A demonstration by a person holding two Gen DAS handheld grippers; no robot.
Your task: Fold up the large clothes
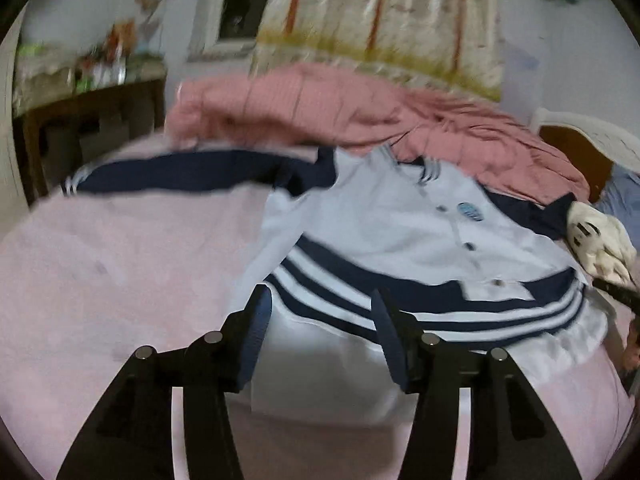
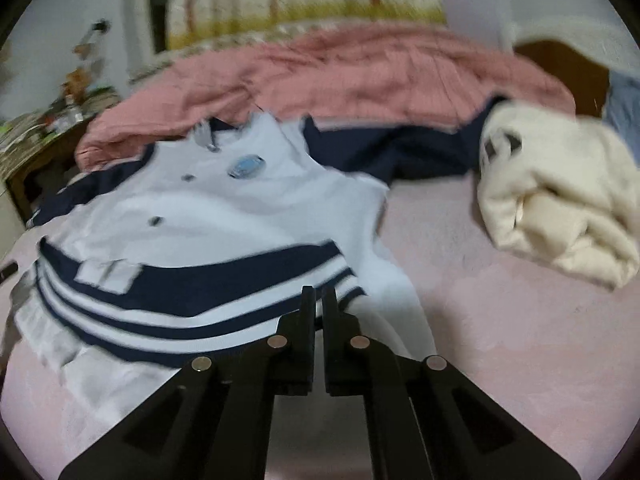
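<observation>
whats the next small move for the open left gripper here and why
Probably close the left gripper on the jacket hem between its open jaws: the right gripper looks shut at the hem's other corner, and the jacket lies unfolded on the pink sheet.

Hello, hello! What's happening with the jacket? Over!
Left gripper open over hem. Right gripper shut. Jacket spread flat, unfolded. Cream bundle beside sleeve.

My left gripper (image 1: 320,320) and right gripper (image 2: 318,300) match — matte black angular fingers, round silver screws; navy pads on the left.
</observation>
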